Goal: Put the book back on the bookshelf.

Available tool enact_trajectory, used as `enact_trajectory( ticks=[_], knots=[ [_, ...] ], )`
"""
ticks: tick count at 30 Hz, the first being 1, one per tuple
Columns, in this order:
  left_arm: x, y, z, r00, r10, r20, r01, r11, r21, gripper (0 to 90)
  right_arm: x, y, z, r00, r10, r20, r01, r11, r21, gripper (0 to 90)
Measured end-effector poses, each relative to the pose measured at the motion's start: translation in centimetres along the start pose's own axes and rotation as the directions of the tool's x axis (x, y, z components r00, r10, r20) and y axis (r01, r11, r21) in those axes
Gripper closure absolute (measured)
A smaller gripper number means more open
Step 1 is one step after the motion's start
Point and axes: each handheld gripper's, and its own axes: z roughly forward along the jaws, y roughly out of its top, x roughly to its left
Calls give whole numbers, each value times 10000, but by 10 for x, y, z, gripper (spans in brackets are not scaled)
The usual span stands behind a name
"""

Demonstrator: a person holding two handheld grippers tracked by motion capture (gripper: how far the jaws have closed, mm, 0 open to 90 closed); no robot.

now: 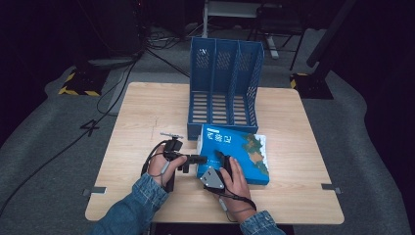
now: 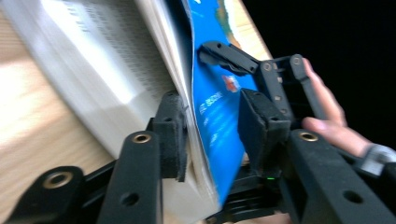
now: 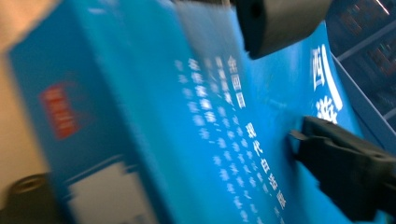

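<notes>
A thick book with a blue cover [image 1: 242, 149] lies flat on the wooden table [image 1: 147, 112], just in front of a blue file rack [image 1: 225, 83]. My left gripper [image 1: 196, 159] is at the book's left edge. In the left gripper view it [image 2: 212, 126] stands open astride the lifted blue cover [image 2: 210, 88] and a few pages; one pad [image 2: 173, 133] touches the pages and the other stands off the cover. My right gripper [image 1: 222, 160] rests on the near left part of the cover. The blurred cover [image 3: 187, 116] is very close in the right gripper view.
The blue file rack has three upright slots that open toward me, and the book's far edge lies against its base. Bare tabletop extends to the left and right of the book. Cables and stands lie on the dark floor behind the table.
</notes>
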Motion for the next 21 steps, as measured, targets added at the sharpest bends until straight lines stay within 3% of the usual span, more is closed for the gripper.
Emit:
enact_trajectory(
  ticks=[2, 3, 4, 6, 8, 9, 10, 11, 12, 14, 16, 18, 20, 21],
  knots=[
    [3, 0, -4, 9998, -141, -155, 141, 9999, -32, 590, 2, 4, -2, 9970, -741, -245, 743, 9972, 110, 281],
    [4, 0, -8, 9998, 2, -207, -8, 9995, -305, 588, 2, 4, -2, 9959, -846, -309, 851, 9963, 129, 350],
    [5, 0, -12, 9999, -67, -119, 61, 9987, -498, 581, 1, 5, -2, 9938, -888, -671, 898, 9959, 114, 384],
    [6, 2, -20, 9998, -191, -57, 186, 9968, -774, 563, 2, 6, -2, 9904, -1187, -713, 1203, 9926, 189, 422],
    [9, 3, -28, 9990, 37, -435, -89, 9928, -1192, 537, 3, 8, -3, 9889, -1336, -646, 1354, 9905, 244, 482],
    [9, 3, -28, 9990, 37, -435, -89, 9928, -1192, 533, 3, 8, -3, 9889, -1336, -646, 1354, 9905, 244, 482],
    [14, 3, -36, 9958, 182, -901, -310, 9893, -1425, 532, 0, 12, -5, 9866, -1527, -571, 1544, 9877, 261, 539],
    [14, 3, -36, 9958, 182, -901, -310, 9893, -1425, 526, 0, 12, -5, 9866, -1527, -571, 1544, 9877, 261, 539],
    [17, 3, -41, 9925, 248, -1199, -435, 9868, -1561, 526, -1, 14, -7, 9863, -1558, -546, 1575, 9871, 286, 557],
    [24, 2, -46, 9836, 385, -1763, -687, 9833, -1686, 521, -6, 19, -11, 9871, -1519, -499, 1534, 9878, 275, 578],
    [29, 1, -49, 9699, 672, -2339, -1084, 9798, -1681, 502, -13, 22, -17, 9899, -1304, -554, 1320, 9909, 255, 590],
    [31, -1, -49, 9498, 1176, -2900, -1716, 9707, -1684, 491, -20, 26, -22, 9915, -1132, -642, 1150, 9931, 246, 594],
    [28, -1, -49, 9391, 1462, -3111, -2016, 9673, -1541, 470, -30, 30, -27, 9924, -943, -791, 963, 9951, 213, 598],
    [27, -2, -49, 9266, 1739, -3333, -2319, 9622, -1426, 448, -35, 33, -31, 9937, -782, -807, 802, 9966, 213, 601]
  ],
)
